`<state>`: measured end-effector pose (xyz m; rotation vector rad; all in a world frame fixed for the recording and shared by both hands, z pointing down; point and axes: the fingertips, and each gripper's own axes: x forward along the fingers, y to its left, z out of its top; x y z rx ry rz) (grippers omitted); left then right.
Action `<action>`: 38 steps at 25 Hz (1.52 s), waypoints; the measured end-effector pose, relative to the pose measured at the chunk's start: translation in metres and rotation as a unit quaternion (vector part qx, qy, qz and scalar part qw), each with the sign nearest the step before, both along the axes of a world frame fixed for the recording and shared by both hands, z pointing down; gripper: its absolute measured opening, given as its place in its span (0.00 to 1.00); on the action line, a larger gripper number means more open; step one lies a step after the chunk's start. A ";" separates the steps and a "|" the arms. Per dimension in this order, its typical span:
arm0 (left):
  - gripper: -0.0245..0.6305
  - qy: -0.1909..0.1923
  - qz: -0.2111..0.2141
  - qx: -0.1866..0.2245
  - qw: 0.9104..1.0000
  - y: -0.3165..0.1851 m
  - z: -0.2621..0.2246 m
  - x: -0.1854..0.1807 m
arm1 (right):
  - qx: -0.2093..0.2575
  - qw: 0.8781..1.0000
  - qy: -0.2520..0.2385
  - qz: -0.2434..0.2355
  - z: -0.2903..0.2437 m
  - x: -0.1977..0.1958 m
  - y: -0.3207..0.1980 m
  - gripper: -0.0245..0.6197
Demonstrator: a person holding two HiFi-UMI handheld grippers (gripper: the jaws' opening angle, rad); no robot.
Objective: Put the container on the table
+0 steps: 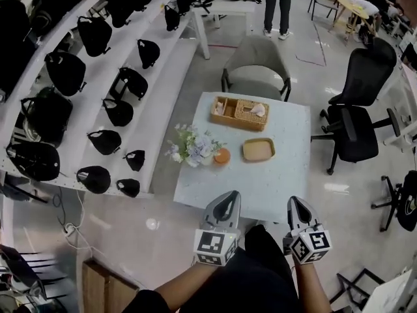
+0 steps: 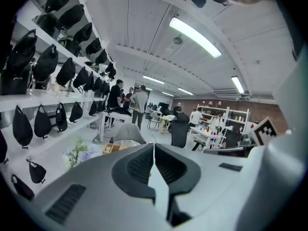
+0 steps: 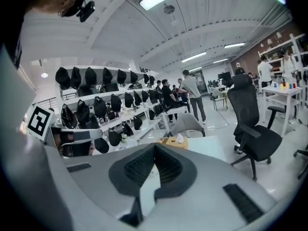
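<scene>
A wicker container (image 1: 239, 113) with a tissue in it stands at the far side of the white table (image 1: 287, 181). A small flat wooden tray (image 1: 258, 149) lies near the middle. Both rest on the tabletop. My left gripper (image 1: 229, 196) and right gripper (image 1: 295, 203) hover side by side over the table's near edge, well short of both. Each is shut with nothing between its jaws. In the left gripper view the closed left gripper (image 2: 154, 147) points toward the container (image 2: 115, 147). The right gripper view shows the closed right gripper (image 3: 155, 148) below the container (image 3: 174, 141).
A bunch of flowers (image 1: 192, 147) and an orange cup (image 1: 222, 155) sit at the table's left edge. Shelves of black bags (image 1: 98, 77) run along the left. A grey armchair (image 1: 257, 67) stands behind the table, a black office chair (image 1: 355, 122) at its right. A person (image 1: 279, 5) stands far back.
</scene>
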<state>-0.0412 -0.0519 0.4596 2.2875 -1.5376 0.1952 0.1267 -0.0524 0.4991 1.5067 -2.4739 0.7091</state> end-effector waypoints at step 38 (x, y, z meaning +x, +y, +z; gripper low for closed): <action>0.05 -0.026 0.022 0.079 0.996 0.066 -0.041 -0.089 | 0.116 0.990 0.079 0.025 -0.061 -0.060 0.086 0.03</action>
